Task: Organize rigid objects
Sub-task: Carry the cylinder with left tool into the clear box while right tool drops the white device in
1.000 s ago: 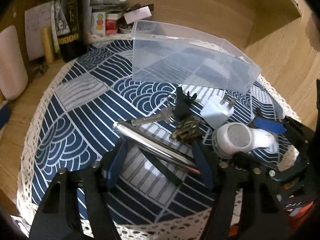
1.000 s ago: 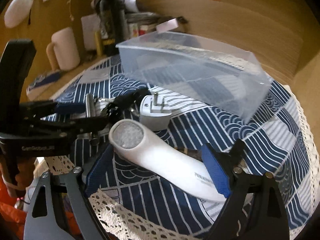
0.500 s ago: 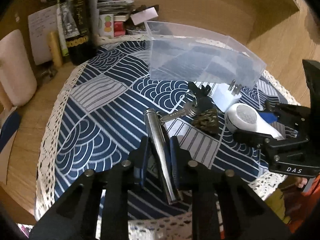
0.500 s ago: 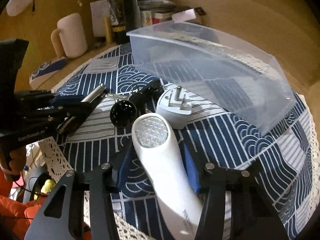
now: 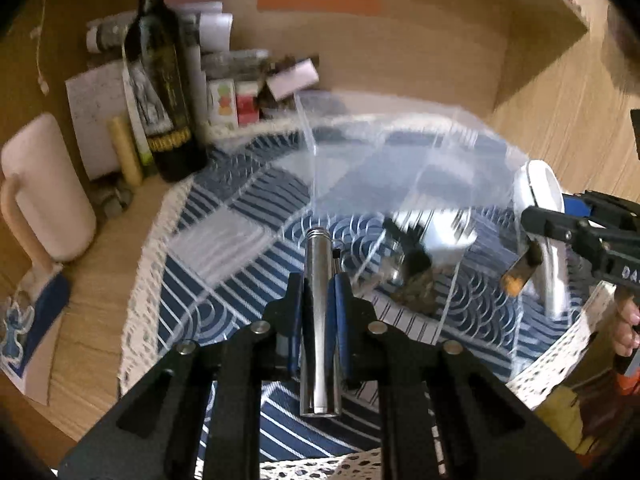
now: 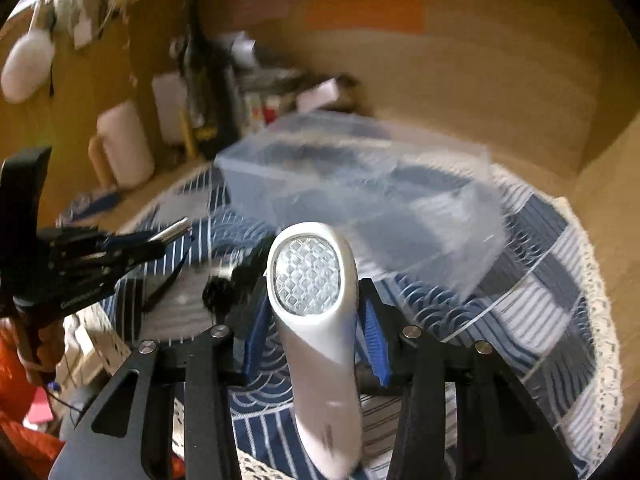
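Both raised clear of the blue patterned cloth [image 5: 224, 216] toward the clear plastic bin [image 5: 400, 152], probably for 2 drops together: left gripper [image 5: 319, 304] pinching the metal tube [image 5: 318, 320], right gripper [image 6: 316, 320] clamping the white device [image 6: 316, 304].

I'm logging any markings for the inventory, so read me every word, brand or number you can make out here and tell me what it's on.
"DA", cut off by the picture's edge: on the right gripper body, left wrist view.
White lettering on the left gripper body: too blurred to read.
Gold band and label on the dark wine bottle: too blurred.
Grey print on the white handheld device: too small.
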Available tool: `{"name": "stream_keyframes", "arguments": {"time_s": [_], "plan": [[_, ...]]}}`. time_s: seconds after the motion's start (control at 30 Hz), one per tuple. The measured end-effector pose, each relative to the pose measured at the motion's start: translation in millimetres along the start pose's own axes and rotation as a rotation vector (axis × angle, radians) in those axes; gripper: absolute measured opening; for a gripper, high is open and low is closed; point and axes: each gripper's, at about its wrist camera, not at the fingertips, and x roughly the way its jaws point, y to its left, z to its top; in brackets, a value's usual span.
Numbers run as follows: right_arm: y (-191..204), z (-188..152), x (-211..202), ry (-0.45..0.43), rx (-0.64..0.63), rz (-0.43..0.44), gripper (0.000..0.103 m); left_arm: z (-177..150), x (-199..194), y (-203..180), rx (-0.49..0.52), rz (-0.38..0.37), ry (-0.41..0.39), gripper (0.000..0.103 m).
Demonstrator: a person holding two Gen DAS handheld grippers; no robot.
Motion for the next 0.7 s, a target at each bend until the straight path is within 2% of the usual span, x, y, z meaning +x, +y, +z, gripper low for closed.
{"name": "stream_keyframes", "arguments": {"time_s": [0.23,0.47,0.6,0.7], "plan": [[-20,25,-32,-0.134,0.054,-0.027,0.038,40,-26,4,-0.022,-0.034,-0.121,0.015],[-31,62,-51,-0.246,0.057,-0.077,0.038,78,-40,2,-0.025,-0.052,-0.203,0.015],[-43,83,-51,-0.281,0.061,-0.109,0.038,96,-36,-1,-0.017,-0.048,-0.217,0.015],[-51,96,-38,-0.268,0.043,-0.150,0.038,111,-27,-2,-0.015,-0.038,-0.217,0.015]]}}
